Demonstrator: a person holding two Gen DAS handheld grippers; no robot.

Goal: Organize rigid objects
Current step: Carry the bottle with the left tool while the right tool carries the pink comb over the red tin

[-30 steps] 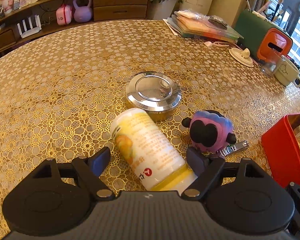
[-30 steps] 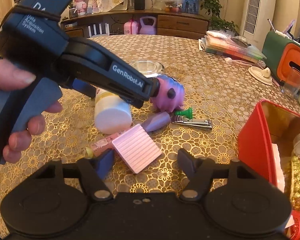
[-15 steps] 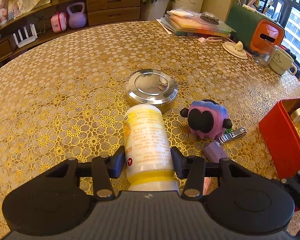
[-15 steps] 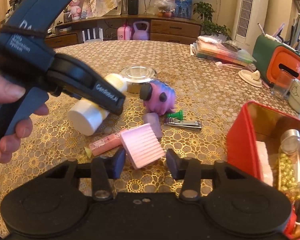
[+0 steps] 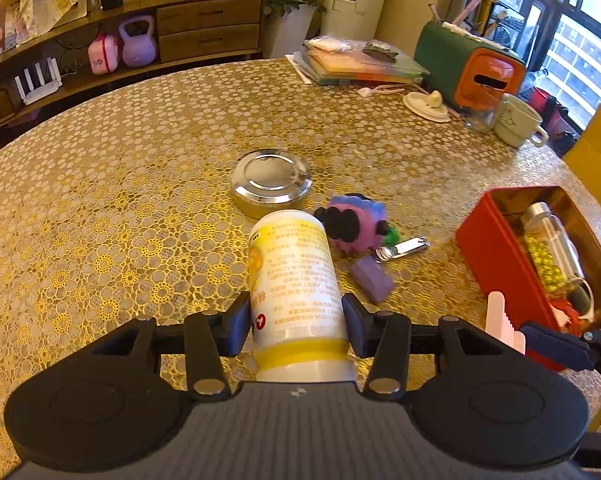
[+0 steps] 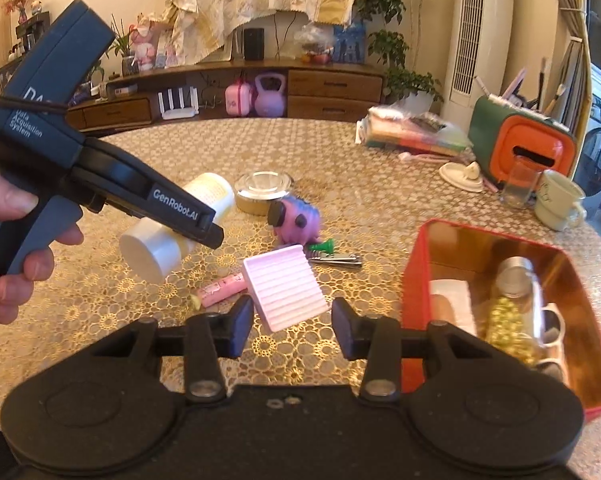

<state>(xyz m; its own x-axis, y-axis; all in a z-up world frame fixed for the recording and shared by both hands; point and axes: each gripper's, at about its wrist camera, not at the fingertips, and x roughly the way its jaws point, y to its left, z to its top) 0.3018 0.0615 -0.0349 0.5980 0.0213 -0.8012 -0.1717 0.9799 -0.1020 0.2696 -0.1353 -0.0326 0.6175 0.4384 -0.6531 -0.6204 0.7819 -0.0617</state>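
1. Left wrist view. The left gripper (image 5: 296, 322) has its fingers (image 5: 236, 326) partly closed onto the yellow-and-white bottle (image 5: 296, 280), one pad on each side just above the yellow band. The bottle runs from bottom centre up toward mid-frame. I judge it lifted clear of the bench (image 5: 100, 200).
2. Same view. The red tin (image 5: 496, 256) sits at the right edge, open, with a glass vial (image 5: 552, 236) already inside. Loose items remain mid-frame: the purple toy (image 5: 352, 224), the nail clipper (image 5: 408, 246), the lilac block (image 5: 370, 278) and the round metal tin (image 5: 270, 182).
3. Right wrist view. The right gripper (image 6: 292, 326) has its fingers (image 6: 240, 324) partly closed on the pink ribbed block (image 6: 284, 290), which is tilted at lower centre. I judge it gripped at its lower corner; the contact at the right finger I cannot confirm.
4. Same view. The red tin occupies the lower right. A pink tube (image 6: 220, 290) lies on the bench left of the block. At left, a hand (image 6: 20, 248) holds the left gripper.
5. Step in hand: I judge both items to be in carry toward the tin.
6. Next move: I place one item at a time. The bottle is long and needs aligning with the tin's free length beside the vial.
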